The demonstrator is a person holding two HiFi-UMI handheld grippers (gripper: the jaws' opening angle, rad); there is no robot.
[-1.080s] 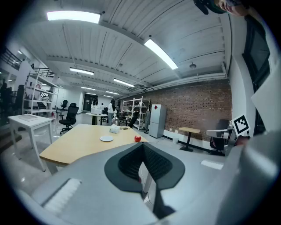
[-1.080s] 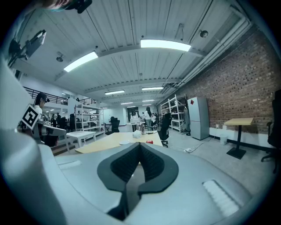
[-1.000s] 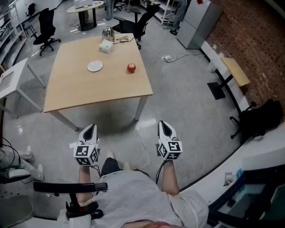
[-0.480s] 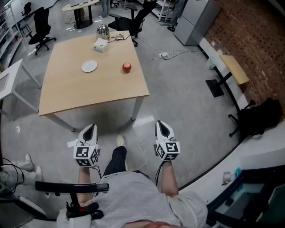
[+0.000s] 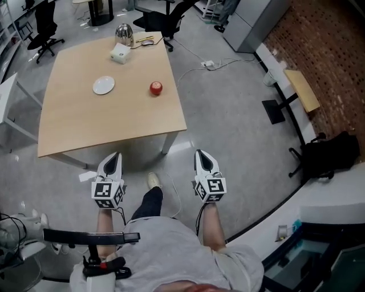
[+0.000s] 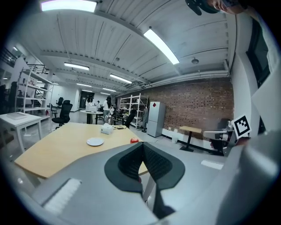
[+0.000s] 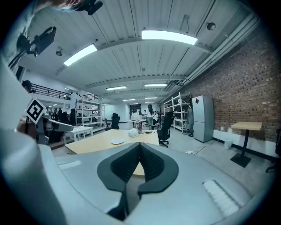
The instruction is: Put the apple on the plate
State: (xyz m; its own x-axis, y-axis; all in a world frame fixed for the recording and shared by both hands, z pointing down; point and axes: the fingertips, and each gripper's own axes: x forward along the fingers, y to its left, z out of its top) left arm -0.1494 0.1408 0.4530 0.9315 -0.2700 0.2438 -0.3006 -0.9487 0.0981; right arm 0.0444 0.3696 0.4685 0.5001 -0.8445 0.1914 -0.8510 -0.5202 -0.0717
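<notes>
A red apple (image 5: 155, 88) lies on the light wooden table (image 5: 102, 128), to the right of a small white plate (image 5: 104, 85). Both grippers hang over the floor short of the table's near edge. My left gripper (image 5: 113, 157) is shut with nothing in it, and so is my right gripper (image 5: 200, 154). In the left gripper view the apple (image 6: 134, 140) and the plate (image 6: 95, 141) show far off past the shut left gripper (image 6: 142, 144). Ahead of the shut right gripper (image 7: 139, 144), the right gripper view shows the plate (image 7: 117, 142); the apple is hidden there.
A white box (image 5: 118, 53) and a shiny kettle (image 5: 124, 33) stand at the table's far edge. Office chairs (image 5: 165, 14) stand beyond it. A cable (image 5: 191, 63) runs over the floor to the right. A black bag (image 5: 328, 155) and a low bench (image 5: 300, 88) are by the brick wall.
The person has stepped toward the table, so both grippers have come nearer its near edge. Both stay shut and empty. Apple and plate have not moved on the table.
</notes>
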